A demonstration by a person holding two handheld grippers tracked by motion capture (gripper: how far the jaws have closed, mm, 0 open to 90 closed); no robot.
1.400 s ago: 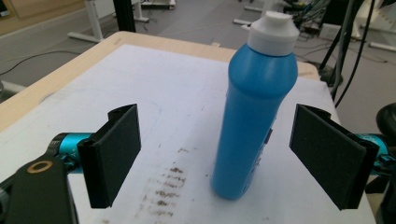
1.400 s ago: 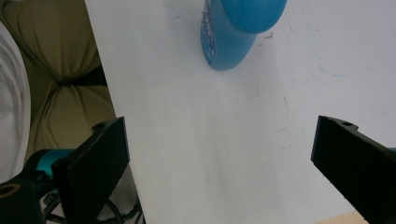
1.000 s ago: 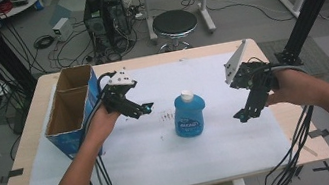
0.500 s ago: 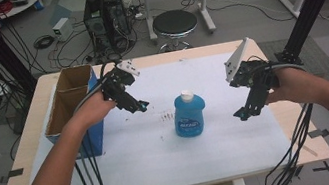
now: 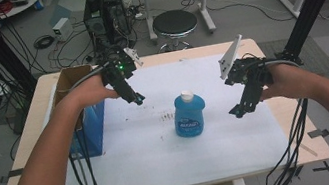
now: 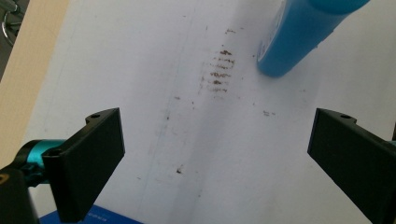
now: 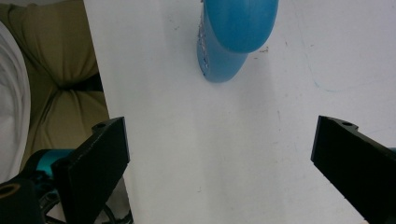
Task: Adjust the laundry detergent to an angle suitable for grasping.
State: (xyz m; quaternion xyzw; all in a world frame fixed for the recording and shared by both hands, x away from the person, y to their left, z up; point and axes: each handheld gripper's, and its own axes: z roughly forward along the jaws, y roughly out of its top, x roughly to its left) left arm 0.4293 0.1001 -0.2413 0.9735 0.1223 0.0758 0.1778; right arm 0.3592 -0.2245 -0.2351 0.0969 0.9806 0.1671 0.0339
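Note:
A blue bottle (image 5: 189, 114) with a white cap stands upright on the white sheet (image 5: 162, 148) near the table's middle. It also appears as the blue bottle (image 6: 299, 32) at the top right of the left gripper view and as the blue bottle (image 7: 233, 37) at the top of the right gripper view. My left gripper (image 5: 136, 98) hovers up and to the left of it, jaws wide apart and empty. To the bottle's right my right gripper (image 5: 238, 109) hangs open with nothing between its jaws.
A blue cardboard box (image 5: 87, 123) with an open top stands at the table's left edge, under my left forearm. Brown smudges (image 6: 219, 70) mark the sheet beside the bottle. A stool (image 5: 175, 23) and equipment stand beyond the far edge. Cables trail off the near edge.
My left gripper has risen and shifted back toward the far left of the table, away from the bottle. The right gripper and the bottle have stayed put.

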